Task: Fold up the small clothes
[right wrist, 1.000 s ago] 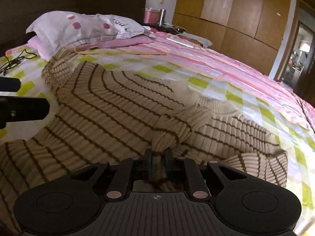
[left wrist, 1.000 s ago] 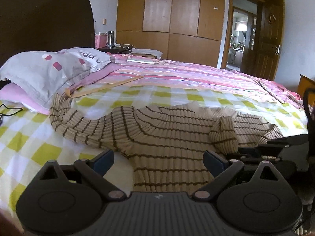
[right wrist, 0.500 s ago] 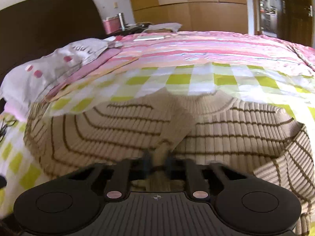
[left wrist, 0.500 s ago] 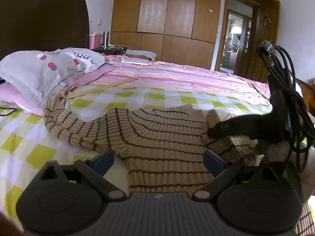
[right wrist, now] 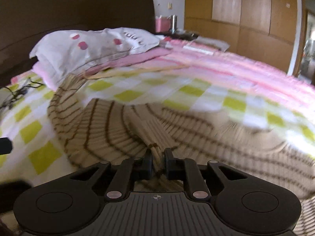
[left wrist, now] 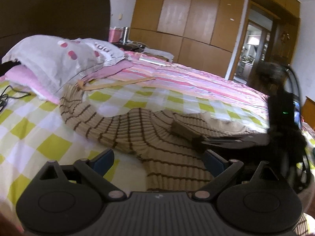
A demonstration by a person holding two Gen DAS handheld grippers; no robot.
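The beige ribbed-knit sweater with thin brown stripes (left wrist: pixel 149 137) lay spread on the yellow-and-white checked bedsheet (left wrist: pixel 49 129). The right gripper (right wrist: pixel 158 160) pinched a sweater fold, its jaws easing apart. The left gripper (left wrist: pixel 157 160) stood wide, empty.

Bright daylight, fisheye-bent edges, right-view motion blur

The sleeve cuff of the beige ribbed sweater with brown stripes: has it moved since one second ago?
Yes. The sleeve cuff, pinched in the right hand-held gripper, has been carried across the sweater body toward the grey spotted pillow.
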